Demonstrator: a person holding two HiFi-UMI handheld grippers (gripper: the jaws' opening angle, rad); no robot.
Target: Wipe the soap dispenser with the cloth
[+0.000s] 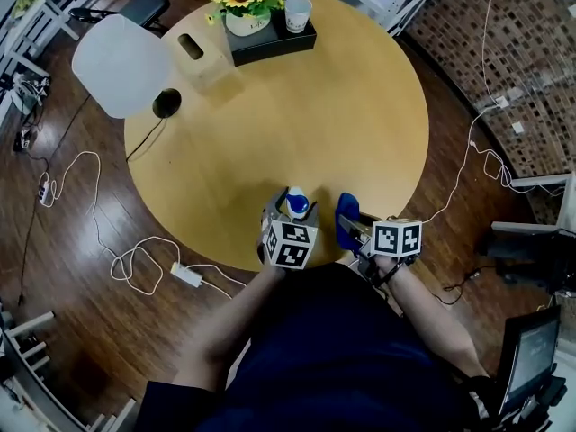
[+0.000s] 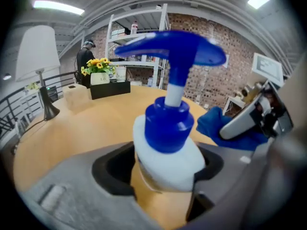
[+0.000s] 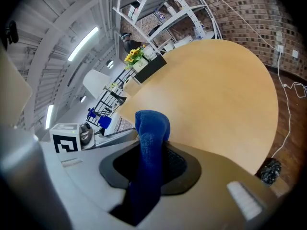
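Soap dispenser stands unclamped between the parted jaws of the left claw, so wiping with the cloth clamped in the right claw could topple it.

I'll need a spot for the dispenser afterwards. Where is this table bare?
Bare: middle and right of the table, between black tray and soap dispenser. Crowded: far left by lamp and tissue box; near edge by cloth.

Both grippers point toward twelve o'clock and tilt downward, the left gripper at nine o'clock of the right gripper. The left's jaws stand wide around the soap dispenser without clamping it. The right's jaws are pinched on the cloth.
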